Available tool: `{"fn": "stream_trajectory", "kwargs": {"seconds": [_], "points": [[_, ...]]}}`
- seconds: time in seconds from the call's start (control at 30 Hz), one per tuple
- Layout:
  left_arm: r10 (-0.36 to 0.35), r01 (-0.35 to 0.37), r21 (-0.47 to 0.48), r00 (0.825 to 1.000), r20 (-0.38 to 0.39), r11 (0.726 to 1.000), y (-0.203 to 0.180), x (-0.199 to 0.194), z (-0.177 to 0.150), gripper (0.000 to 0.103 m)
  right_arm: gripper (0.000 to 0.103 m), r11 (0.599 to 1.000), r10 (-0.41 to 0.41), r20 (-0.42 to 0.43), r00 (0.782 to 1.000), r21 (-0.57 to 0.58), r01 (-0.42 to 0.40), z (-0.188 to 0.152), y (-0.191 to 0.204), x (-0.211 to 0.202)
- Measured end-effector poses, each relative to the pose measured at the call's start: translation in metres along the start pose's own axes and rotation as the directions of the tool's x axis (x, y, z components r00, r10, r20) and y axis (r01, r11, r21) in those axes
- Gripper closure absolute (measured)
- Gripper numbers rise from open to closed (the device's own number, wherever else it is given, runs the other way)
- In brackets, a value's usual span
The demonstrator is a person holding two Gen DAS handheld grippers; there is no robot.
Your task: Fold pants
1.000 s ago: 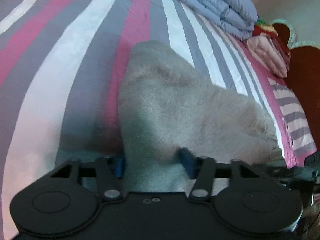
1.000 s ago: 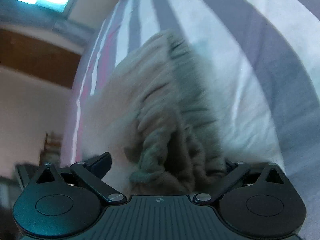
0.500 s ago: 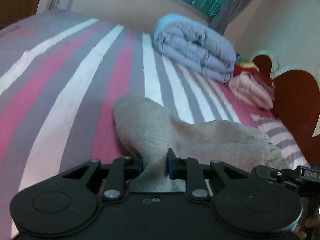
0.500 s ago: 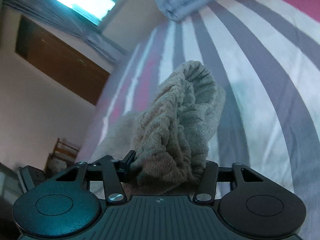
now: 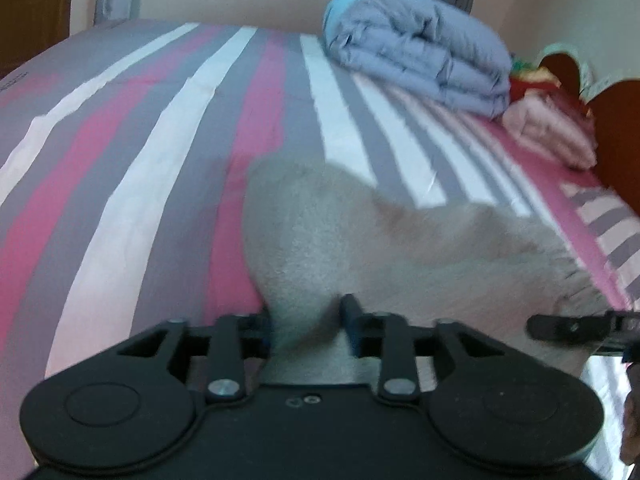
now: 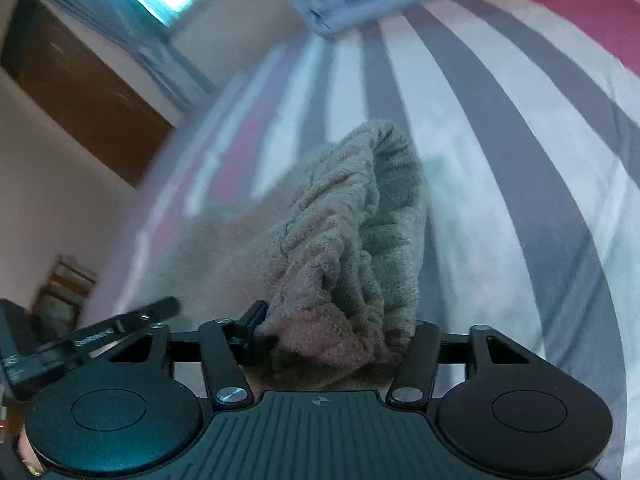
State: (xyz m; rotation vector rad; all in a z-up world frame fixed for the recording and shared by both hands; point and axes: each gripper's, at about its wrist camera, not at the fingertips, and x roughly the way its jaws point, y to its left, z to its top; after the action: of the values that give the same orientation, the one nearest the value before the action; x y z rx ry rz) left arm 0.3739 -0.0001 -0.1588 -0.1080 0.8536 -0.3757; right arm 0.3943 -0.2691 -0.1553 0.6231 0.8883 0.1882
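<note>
The grey-beige fleece pants (image 5: 360, 248) lie on the striped bed (image 5: 160, 140). My left gripper (image 5: 306, 314) is shut on a corner of the pants, with fabric bunched between its fingers. My right gripper (image 6: 336, 332) is shut on the gathered elastic waistband (image 6: 352, 232), which stands up in folds ahead of the fingers. The right gripper shows at the right edge of the left wrist view (image 5: 580, 326). The left gripper shows at the lower left of the right wrist view (image 6: 120, 328).
A folded blue-grey quilt (image 5: 420, 44) lies at the far end of the bed, with folded pink cloth (image 5: 548, 128) beside it. A red-brown headboard (image 5: 616, 132) stands at the right. A wooden wardrobe (image 6: 80, 88) and a window are beyond the bed.
Both grippers closed on the pants over the last second and lifted them. The left jaws have spread a little wider in the last half second, and both views have shifted.
</note>
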Motion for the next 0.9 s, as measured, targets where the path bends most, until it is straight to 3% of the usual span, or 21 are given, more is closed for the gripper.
{"fn": "stream_trajectory", "kwargs": {"seconds": [0.03, 0.1, 0.13, 0.37, 0.43, 0.57, 0.8, 0.9], "points": [[0.014, -0.014, 0.001, 1.0, -0.013, 1.0, 0.001, -0.001, -0.002, 0.047, 0.04, 1.0, -0.006, 0.0, 1.0, 0.02, 0.006, -0.004, -0.005, 0.001], [0.066, -0.065, 0.03, 0.998, -0.015, 0.997, 0.001, -0.006, -0.005, 0.023, 0.035, 0.999, -0.011, 0.009, 1.0, 0.036, 0.011, -0.01, -0.011, -0.005], [0.089, -0.089, 0.048, 0.996, -0.008, 0.995, 0.001, -0.011, -0.006, 0.019, 0.033, 0.999, -0.02, 0.017, 1.0, 0.028, 0.019, -0.01, -0.012, -0.009], [0.116, -0.114, 0.055, 0.993, -0.023, 0.992, -0.003, -0.036, -0.008, 0.007, 0.027, 0.997, -0.064, 0.187, 0.98, -0.022, 0.069, -0.013, 0.011, -0.063], [0.14, -0.139, 0.037, 0.989, -0.047, 0.99, -0.007, -0.039, -0.009, 0.006, 0.027, 0.994, -0.044, 0.194, 0.98, -0.085, 0.062, -0.011, 0.032, -0.065], [0.146, -0.146, 0.005, 0.985, -0.093, 0.989, -0.011, -0.045, -0.014, 0.006, 0.026, 0.972, -0.096, 0.178, 0.979, -0.197, 0.131, -0.024, 0.063, -0.052], [0.222, -0.22, 0.032, 0.969, -0.109, 0.975, -0.016, -0.052, -0.03, 0.006, 0.026, 0.921, -0.252, 0.144, 0.957, -0.267, 0.282, -0.048, 0.059, -0.007], [0.22, -0.217, 0.049, 0.973, -0.075, 0.975, -0.021, -0.068, -0.03, 0.006, 0.026, 0.923, -0.236, 0.147, 0.961, -0.275, 0.269, -0.049, 0.069, -0.019]]}}
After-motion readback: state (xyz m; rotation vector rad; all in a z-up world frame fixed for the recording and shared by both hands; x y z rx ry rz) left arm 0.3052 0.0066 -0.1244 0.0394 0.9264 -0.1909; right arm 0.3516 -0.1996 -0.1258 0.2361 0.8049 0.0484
